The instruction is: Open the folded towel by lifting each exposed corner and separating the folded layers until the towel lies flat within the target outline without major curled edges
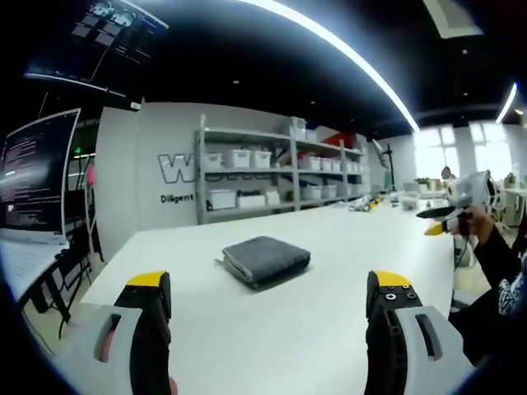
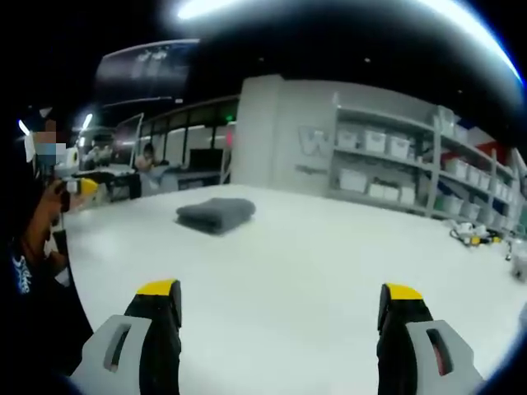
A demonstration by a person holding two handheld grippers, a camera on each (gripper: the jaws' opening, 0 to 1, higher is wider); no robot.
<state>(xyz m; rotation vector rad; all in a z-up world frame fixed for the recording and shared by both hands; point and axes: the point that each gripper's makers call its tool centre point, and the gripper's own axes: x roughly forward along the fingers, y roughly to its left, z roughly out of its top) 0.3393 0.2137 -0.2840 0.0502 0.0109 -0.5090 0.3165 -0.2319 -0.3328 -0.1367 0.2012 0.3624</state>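
A dark grey towel (image 1: 265, 259), folded into a thick square, lies on the white table (image 1: 329, 239). My left gripper (image 1: 268, 284) is open, with its yellow-tipped jaws wide apart and short of the towel, nothing between them. The right gripper (image 1: 440, 218) comes in from the right, held in a hand above the table's edge. In the right gripper view the same towel (image 2: 216, 214) lies further off to the left. My right gripper (image 2: 280, 290) is open and holds nothing. A yellow tip of the left gripper (image 2: 82, 187) shows at the far left.
Metal shelves (image 1: 280, 177) with white bins stand behind the table against a grey wall. Monitors (image 1: 37, 173) hang at the left. Small objects (image 2: 473, 234) lie at the table's far end. A person's sleeve (image 2: 29, 271) is at the left edge.
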